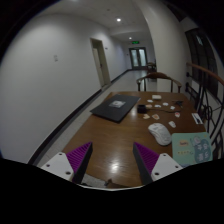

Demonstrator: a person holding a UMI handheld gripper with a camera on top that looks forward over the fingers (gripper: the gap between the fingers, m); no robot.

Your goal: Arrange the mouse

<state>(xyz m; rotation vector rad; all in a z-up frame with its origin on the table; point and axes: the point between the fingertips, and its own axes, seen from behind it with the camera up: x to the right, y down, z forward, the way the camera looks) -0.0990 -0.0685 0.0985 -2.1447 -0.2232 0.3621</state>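
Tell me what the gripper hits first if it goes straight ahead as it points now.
Probably nothing at once: ahead of the open gripper lies bare wooden table. The white mouse sits slightly right of that line, the dark mat further on; depth is uncertain.

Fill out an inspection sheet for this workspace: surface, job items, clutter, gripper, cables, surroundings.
Surface: wooden table, long, running away from the gripper.
Job's things: white mouse lying on the table beyond the right finger; dark mouse mat farther back.
Clutter: pale green box beside the mouse; small cards and objects scattered at the far end.
Gripper: gripper open, nothing between its fingers.
Cables: nothing seen.
Surroundings: corridor with white walls, doors at the far end, chairs beyond the table.
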